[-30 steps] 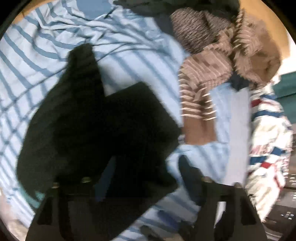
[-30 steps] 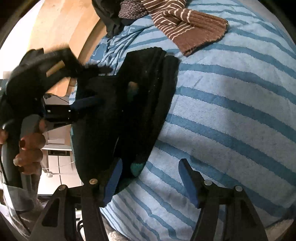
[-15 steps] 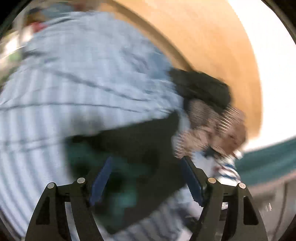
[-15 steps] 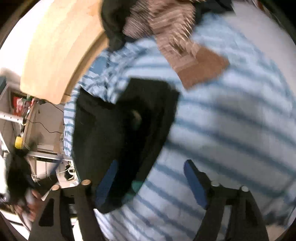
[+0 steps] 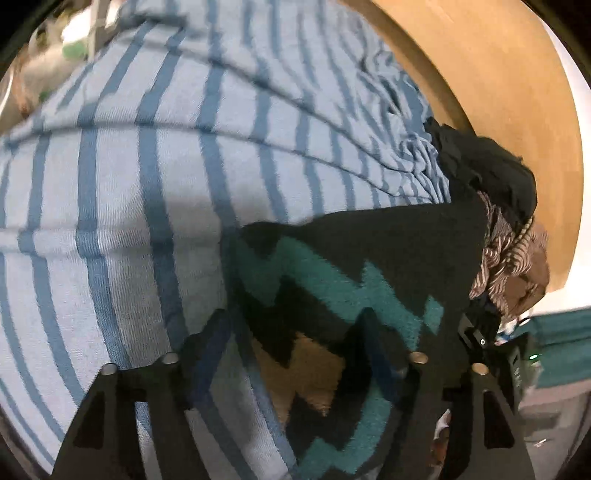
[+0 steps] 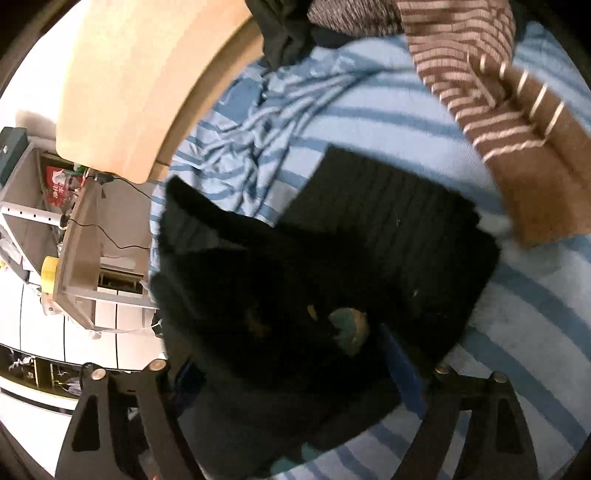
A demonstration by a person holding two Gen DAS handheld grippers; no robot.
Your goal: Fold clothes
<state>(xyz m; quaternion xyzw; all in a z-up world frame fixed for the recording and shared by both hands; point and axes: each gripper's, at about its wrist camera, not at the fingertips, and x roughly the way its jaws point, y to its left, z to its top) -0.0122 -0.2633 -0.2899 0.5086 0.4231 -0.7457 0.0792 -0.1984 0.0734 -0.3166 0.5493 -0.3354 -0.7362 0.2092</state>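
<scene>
My black sweater lay on the blue striped bedspread, already doubled over into a rough block — in the right wrist view it filled the centre, with a flap of ribbed black cloth reaching toward 1 o'clock. In the left wrist view its teal and tan zigzag pattern showed from the centre down to 5 o'clock, so that side faced up there.

My left gripper stood with its fingers fairly wide, straddling the patterned edge; cloth sat between them, but I could not see the pads pressing on it. My right gripper had just been opening, and its fingers stood at their widest over the black block, with the sweater beneath and between them yet not pinched.

I judged this garment mostly folded, though the edges were not square and one flap stuck out, so a last tuck or smoothing seemed due.

Plenty was left. A brown striped sweater sprawled unfolded at 1 o'clock in the right view, just beside the black one, and a crumpled dark garment lay heaped at 12 o'clock against the wooden headboard — neither looked touched.
</scene>
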